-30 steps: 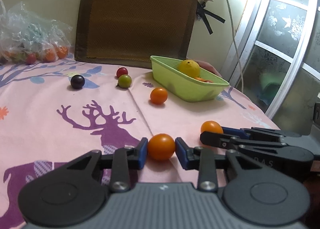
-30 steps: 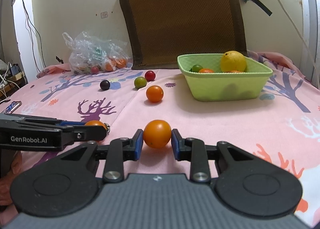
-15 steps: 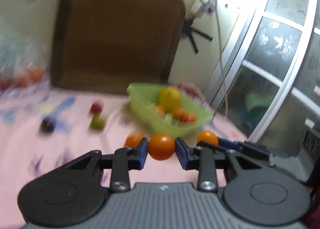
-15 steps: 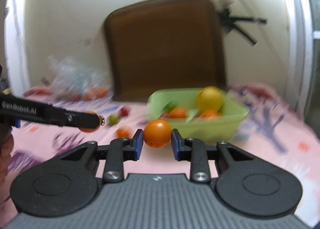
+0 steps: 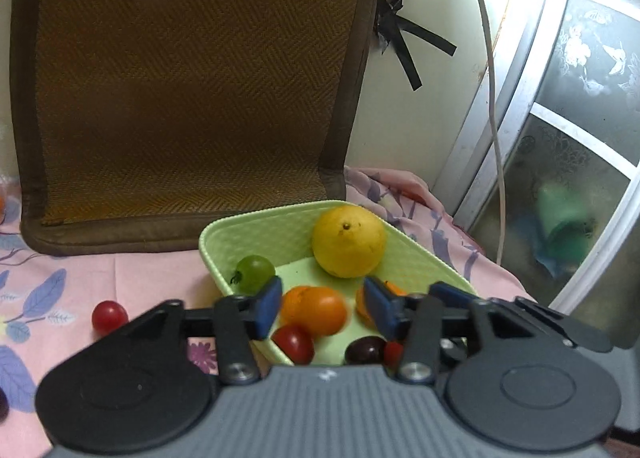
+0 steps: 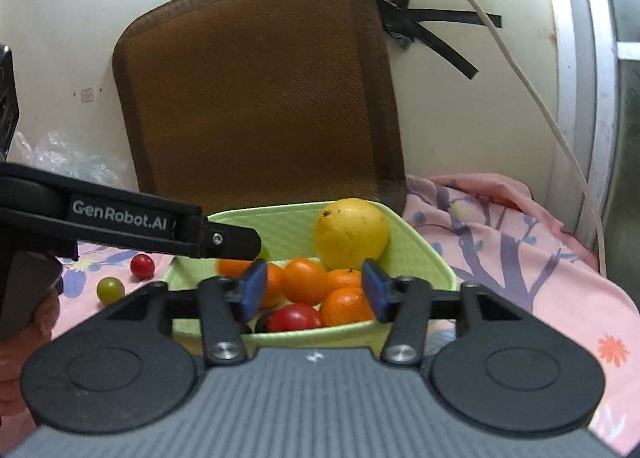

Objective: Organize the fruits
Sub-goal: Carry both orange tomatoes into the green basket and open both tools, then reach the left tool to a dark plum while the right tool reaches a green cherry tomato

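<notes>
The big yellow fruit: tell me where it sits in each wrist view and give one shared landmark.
Left wrist: yellow fruit at centre, in the green basket's far right part.
Right wrist: yellow fruit just right of centre, at the basket's back.
Shared landmark: brown woven mat against the wall behind the basket.

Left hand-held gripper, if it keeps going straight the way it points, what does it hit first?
Probably the orange fruit lying in the green tray, right between the open left hand-held gripper's fingers; depth is unclear.

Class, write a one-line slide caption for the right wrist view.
Open right gripper above green tray of oranges, tomatoes and a yellow citrus.
</notes>
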